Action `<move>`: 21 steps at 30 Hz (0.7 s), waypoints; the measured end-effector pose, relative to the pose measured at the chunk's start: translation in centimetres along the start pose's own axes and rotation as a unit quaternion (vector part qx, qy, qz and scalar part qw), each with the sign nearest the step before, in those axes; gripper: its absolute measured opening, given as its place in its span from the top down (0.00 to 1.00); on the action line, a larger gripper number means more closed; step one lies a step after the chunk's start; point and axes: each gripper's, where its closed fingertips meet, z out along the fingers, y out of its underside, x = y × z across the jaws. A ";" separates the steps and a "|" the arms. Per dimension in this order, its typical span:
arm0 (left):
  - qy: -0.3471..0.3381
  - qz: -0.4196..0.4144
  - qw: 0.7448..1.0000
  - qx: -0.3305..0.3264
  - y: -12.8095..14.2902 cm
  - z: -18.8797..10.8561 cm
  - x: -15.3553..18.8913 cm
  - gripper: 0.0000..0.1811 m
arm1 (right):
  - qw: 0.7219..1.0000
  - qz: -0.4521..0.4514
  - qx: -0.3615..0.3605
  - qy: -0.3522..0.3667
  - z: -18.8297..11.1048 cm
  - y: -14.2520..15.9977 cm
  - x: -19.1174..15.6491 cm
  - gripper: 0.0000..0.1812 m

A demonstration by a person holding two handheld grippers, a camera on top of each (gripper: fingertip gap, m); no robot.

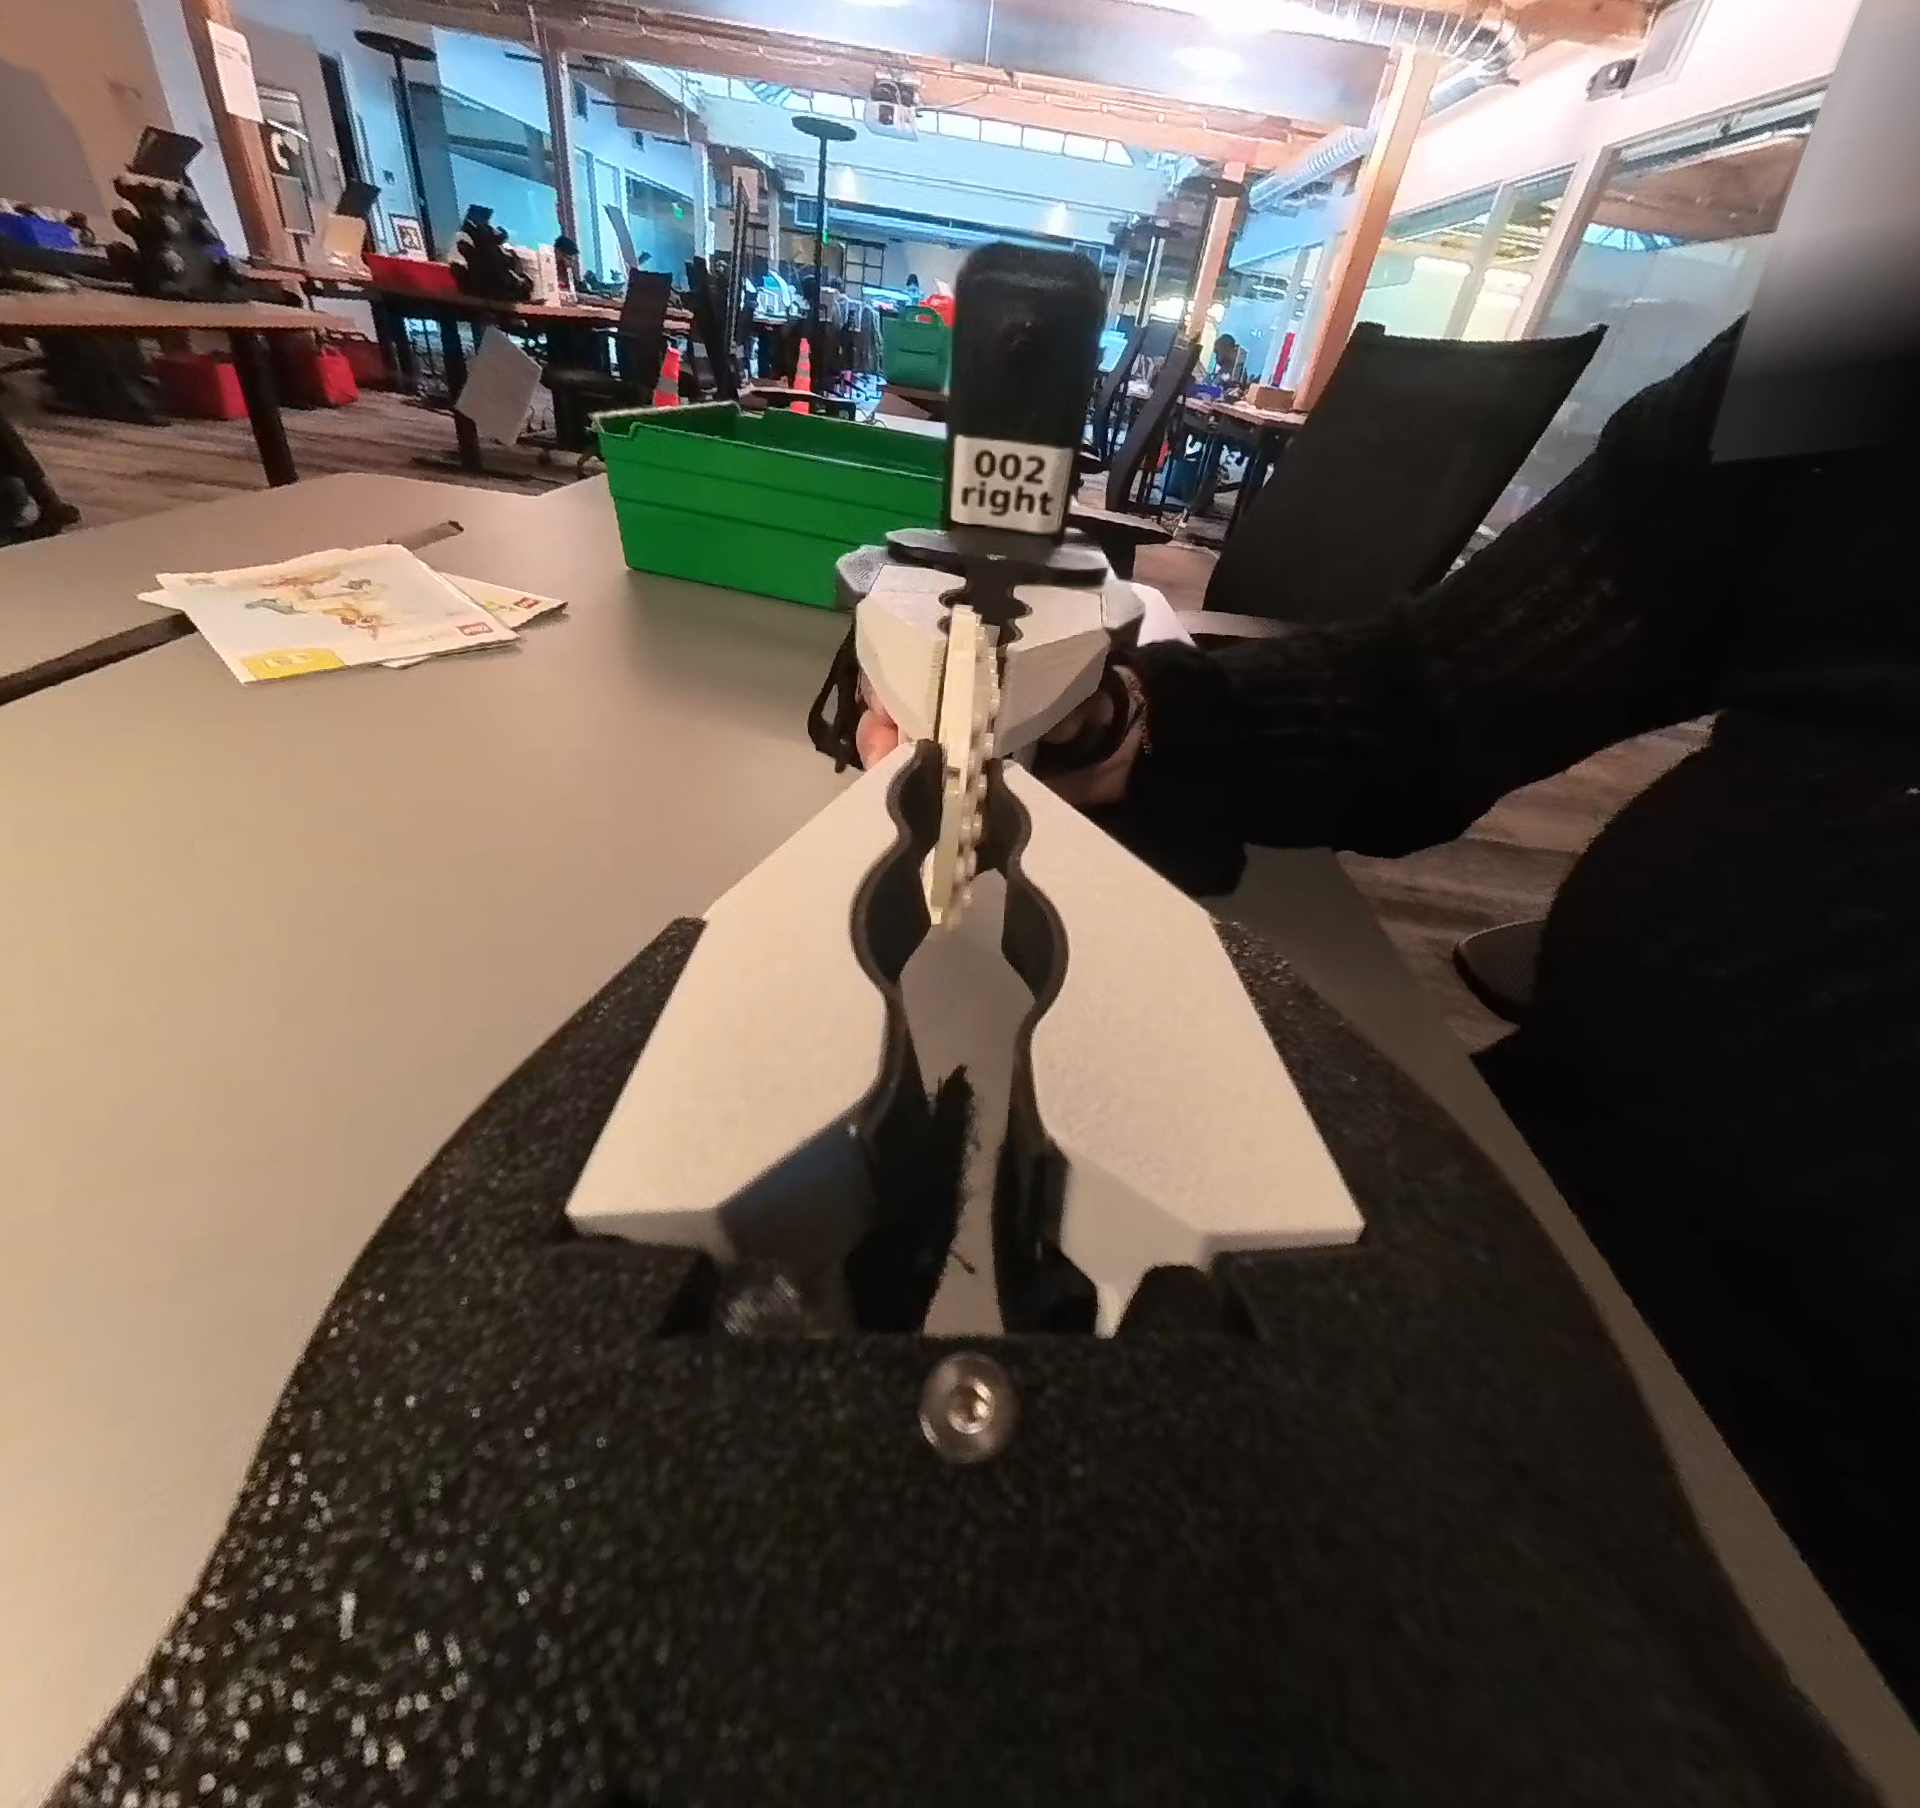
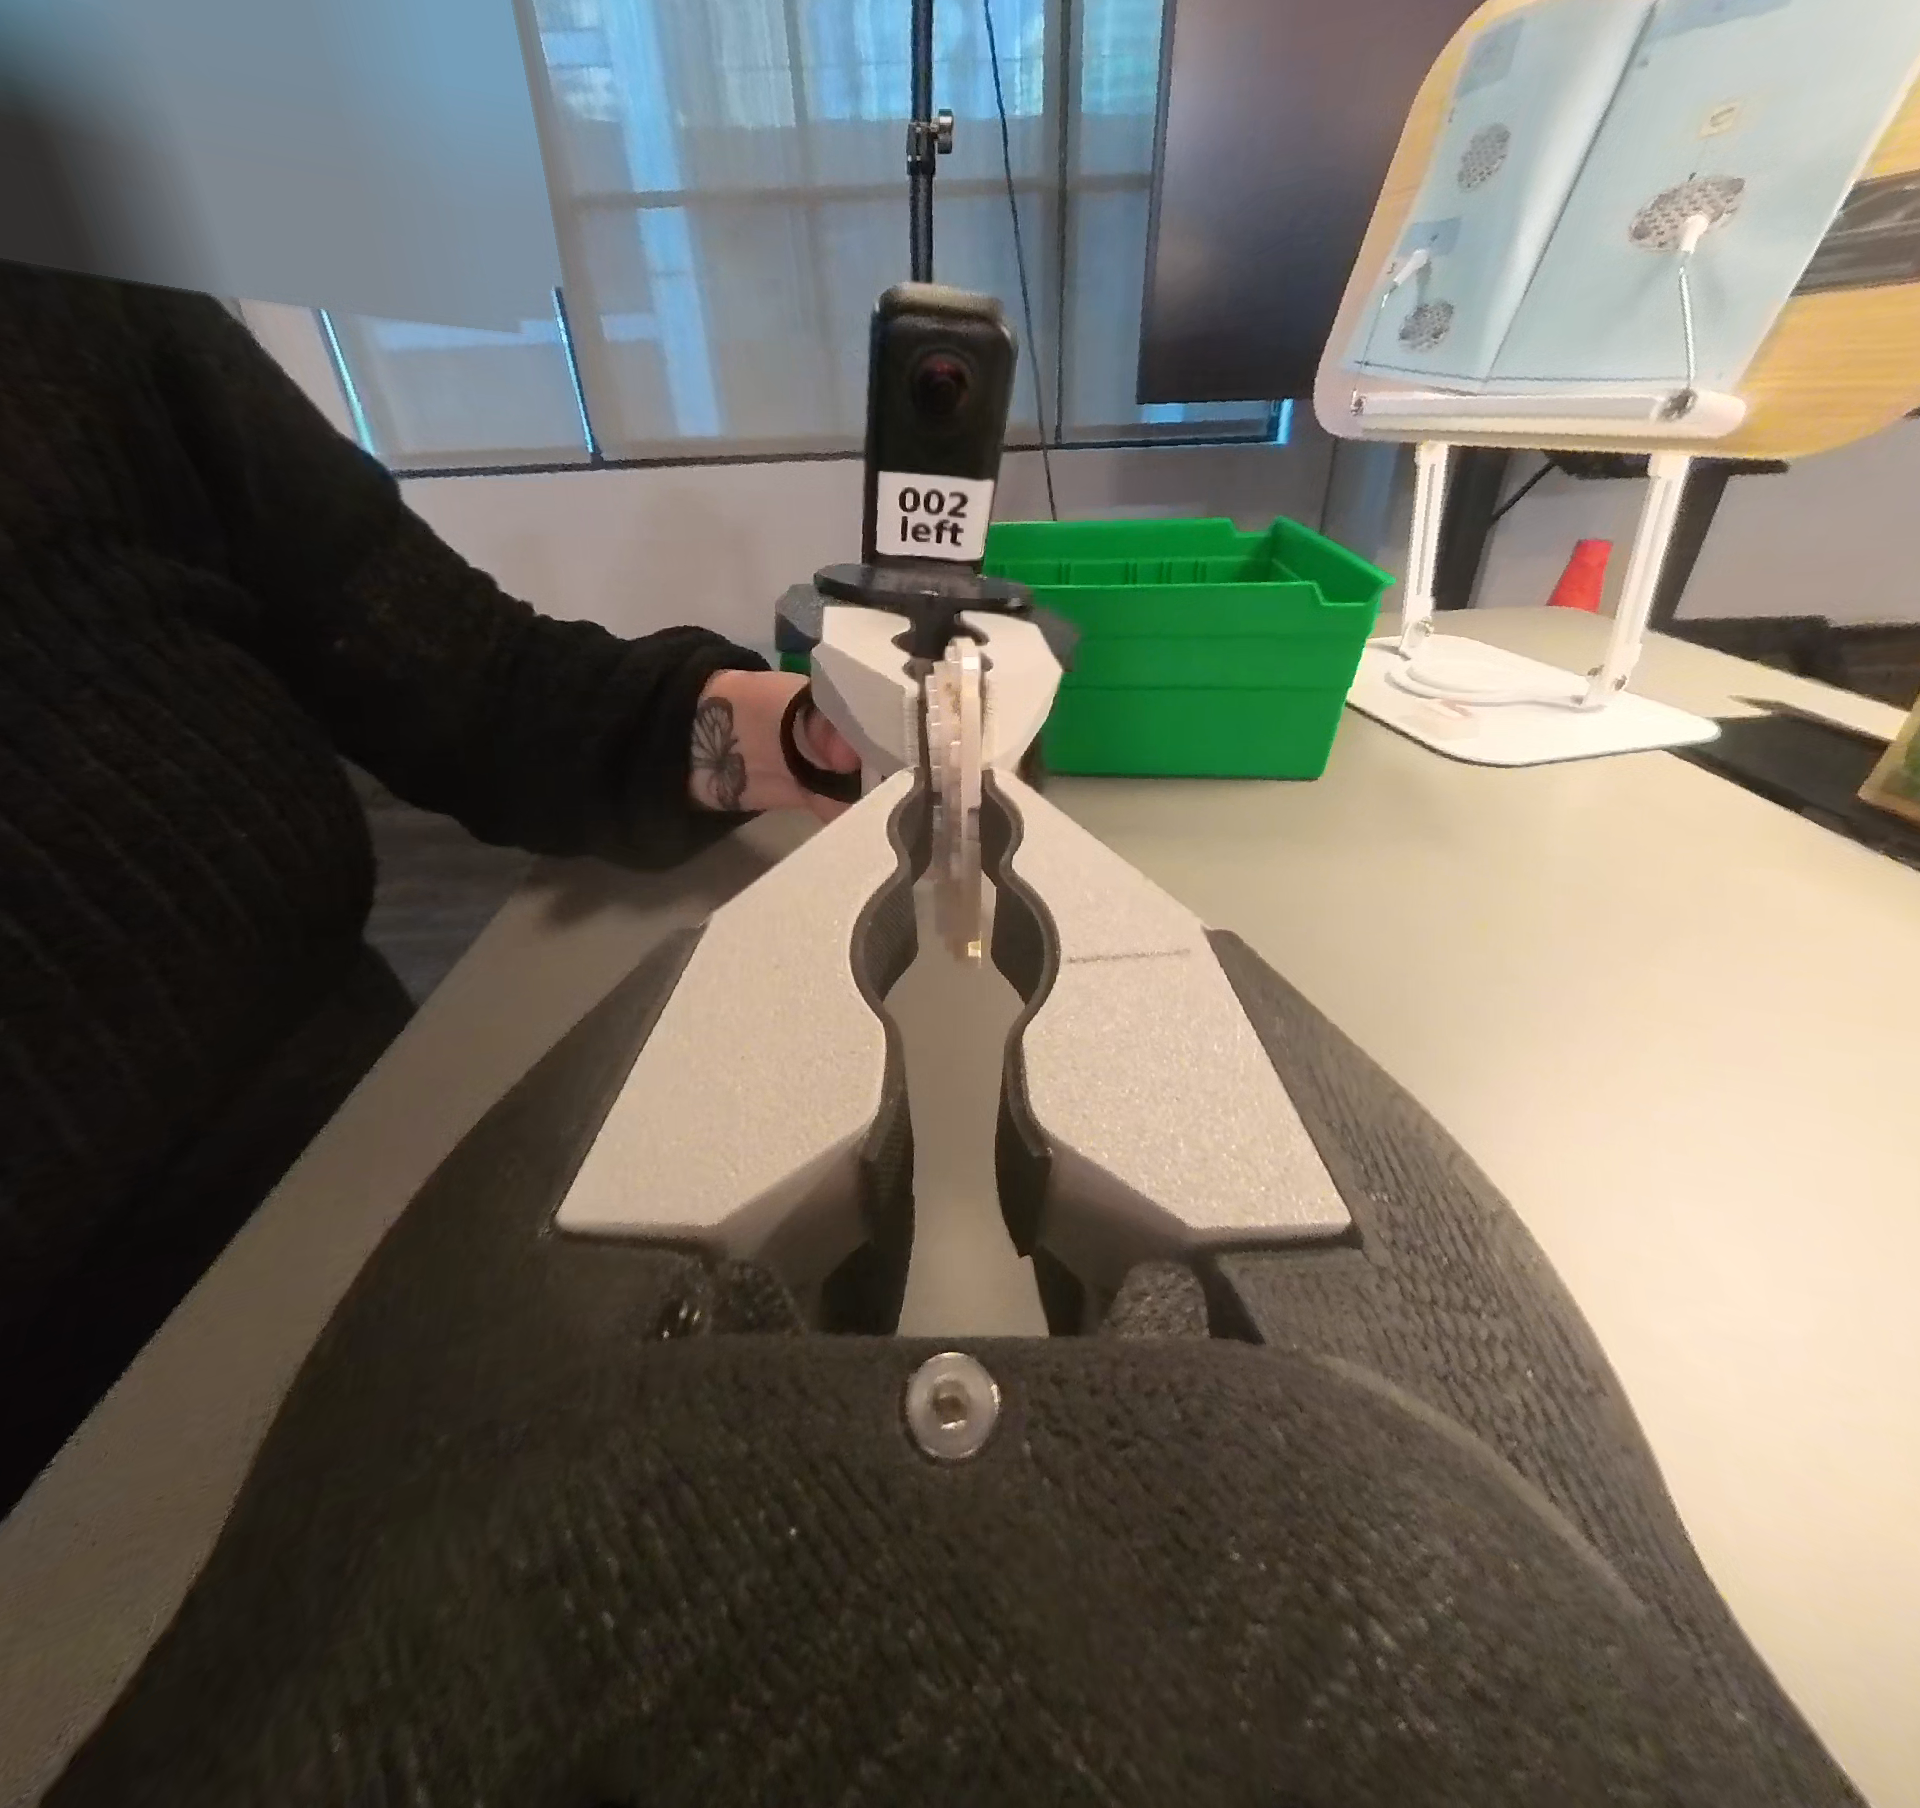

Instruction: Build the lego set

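Note:
A white studded lego plate [image 1: 951, 854] stands on edge in the air above the grey table [image 1: 364, 927], held between the two grippers, which face each other tip to tip. My left gripper [image 1: 956, 771] is shut on the near part of the plate. My right gripper [image 1: 977, 631] is shut on its far part. In the right wrist view the same plate [image 2: 956, 885] runs from my right gripper [image 2: 951, 787] to the left gripper [image 2: 940, 672]. The plate's faces are mostly hidden by the fingers.
A green bin [image 1: 769, 501] sits on the table behind the grippers, also in the right wrist view [image 2: 1195, 678]. Instruction booklets [image 1: 353, 610] lie at far left. An open manual on a white stand [image 2: 1610, 200] stands beside the bin. Black-sleeved arms [image 1: 1403, 709] hold both grippers. The tips of both grippers are at nearly the same place.

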 end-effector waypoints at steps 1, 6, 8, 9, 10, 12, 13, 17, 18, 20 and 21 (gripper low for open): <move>-0.002 0.007 1.000 0.001 0.1 0.0 -0.1 0.97 | 1.000 -0.009 -0.002 0.004 0.0 0.0 0.0 0.97; -0.042 -0.008 0.999 0.001 0.6 -0.1 -1.6 0.91 | 1.000 0.002 0.007 0.017 -0.2 -0.1 0.7 0.97; -0.041 -0.012 0.999 -0.014 1.1 -0.2 -1.8 0.91 | 1.000 0.013 0.015 0.016 -0.3 -0.3 0.8 0.97; -0.034 -0.014 0.999 -0.012 1.1 -0.1 -1.5 0.93 | 1.000 0.017 0.017 0.015 -0.3 -0.3 0.8 0.97; -0.028 -0.014 0.999 -0.010 1.0 -0.1 -1.3 0.95 | 1.000 0.020 0.019 0.014 -0.3 -0.4 0.8 0.97; -0.026 -0.012 0.999 -0.014 1.1 0.0 -1.2 0.96 | 0.999 0.028 0.021 0.011 -0.3 -0.4 0.8 0.97; -0.021 -0.014 1.000 -0.015 1.1 0.0 -1.0 0.96 | 0.999 0.031 0.023 0.008 -0.4 -0.4 0.7 0.97; 0.002 -0.032 0.999 -0.023 0.9 0.1 -0.4 0.97 | 0.999 0.035 0.038 -0.002 -0.4 -0.6 0.6 0.96; 0.001 -0.034 0.999 -0.024 1.0 0.1 -0.5 0.97 | 0.999 0.035 0.038 -0.002 -0.4 -0.6 0.6 0.96; -0.007 -0.042 0.999 -0.016 1.0 0.1 -0.8 0.97 | 0.999 0.038 0.037 0.004 -0.4 -0.5 0.7 0.97; -0.015 -0.050 0.999 -0.011 1.0 0.1 -1.1 0.96 | 0.998 0.041 0.038 0.009 -0.4 -0.5 0.9 0.97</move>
